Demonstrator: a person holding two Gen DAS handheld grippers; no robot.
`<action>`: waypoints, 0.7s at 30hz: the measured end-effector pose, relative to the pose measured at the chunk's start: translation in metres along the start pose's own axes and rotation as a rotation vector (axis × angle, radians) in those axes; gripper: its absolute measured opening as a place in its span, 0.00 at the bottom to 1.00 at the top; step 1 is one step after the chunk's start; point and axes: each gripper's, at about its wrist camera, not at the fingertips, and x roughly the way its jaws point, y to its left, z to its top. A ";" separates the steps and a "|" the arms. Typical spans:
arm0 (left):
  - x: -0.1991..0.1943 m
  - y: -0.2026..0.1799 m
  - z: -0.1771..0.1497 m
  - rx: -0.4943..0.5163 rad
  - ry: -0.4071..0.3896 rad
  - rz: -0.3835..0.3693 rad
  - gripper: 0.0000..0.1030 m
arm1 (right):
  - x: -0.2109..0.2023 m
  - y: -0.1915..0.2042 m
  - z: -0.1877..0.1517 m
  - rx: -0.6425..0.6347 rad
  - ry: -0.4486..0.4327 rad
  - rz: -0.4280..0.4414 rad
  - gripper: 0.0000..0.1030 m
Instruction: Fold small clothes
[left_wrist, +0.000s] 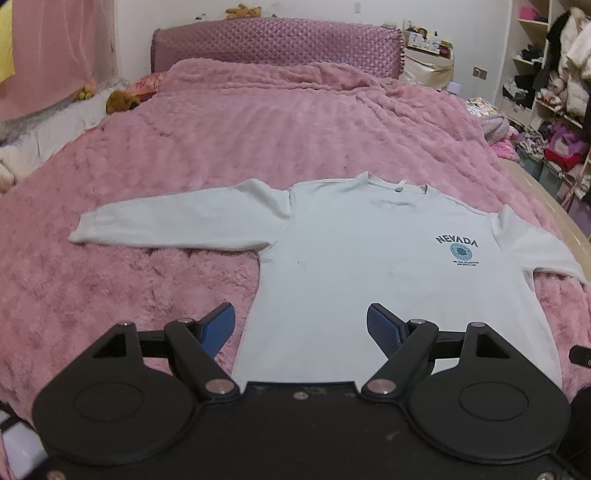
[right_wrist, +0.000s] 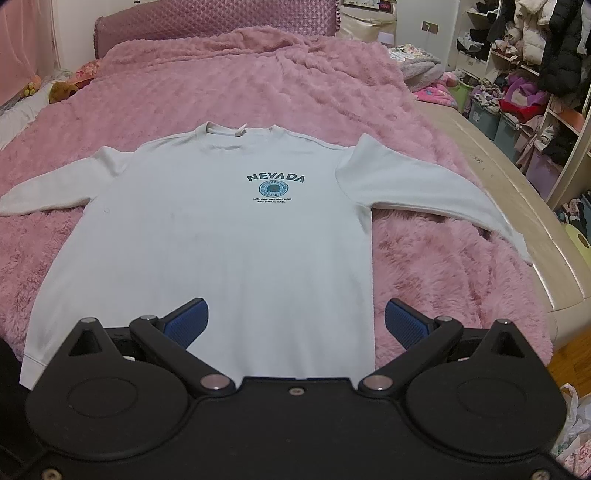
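and here we are, white long-sleeved sweatshirt (right_wrist: 221, 236) spread flat and face up on the pink fluffy blanket (left_wrist: 258, 122) of the bed, nothing folded yet as far as i can judge. its long axis runs from hem to collar, straight off toward 12 o'clock from both grippers, with the collar (right_wrist: 240, 129) pointing at the headboard (left_wrist: 277, 48) and the hem nearest us at 6 o'clock. the sleeves shoot out sideways, one toward 9 o'clock (left_wrist: 166, 218), the other toward 3 o'clock (right_wrist: 424, 188), its cuff close to the bed's right edge. left gripper (left_wrist: 301, 325) hangs over the hem's left part, jaws spread wide, gripping nothing; the shirt's left side seam runs up between its fingers, so the left sleeve lies up at about 10 o'clock from it. right gripper (right_wrist: 293, 319) is likewise wide apart and empty, straddling the right side seam near the hem, its left finger over cloth, its right finger over blanket. the nevada print (right_wrist: 275, 186) sits dead ahead of it at 12. so each gripper is nearer its own side's seam and sleeve. my read: the coming move turns on that lengthwise axis, each side to be brought inward across it, sleeve first.
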 end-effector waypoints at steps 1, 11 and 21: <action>0.003 0.000 0.000 -0.001 0.005 0.004 0.78 | 0.002 0.001 -0.001 -0.001 0.001 0.000 0.97; 0.021 0.034 0.000 -0.047 -0.025 0.115 0.78 | 0.045 0.011 0.019 -0.114 -0.038 -0.096 0.97; 0.084 0.154 0.013 -0.233 0.020 0.321 0.78 | 0.117 0.039 0.066 -0.208 -0.060 -0.126 0.97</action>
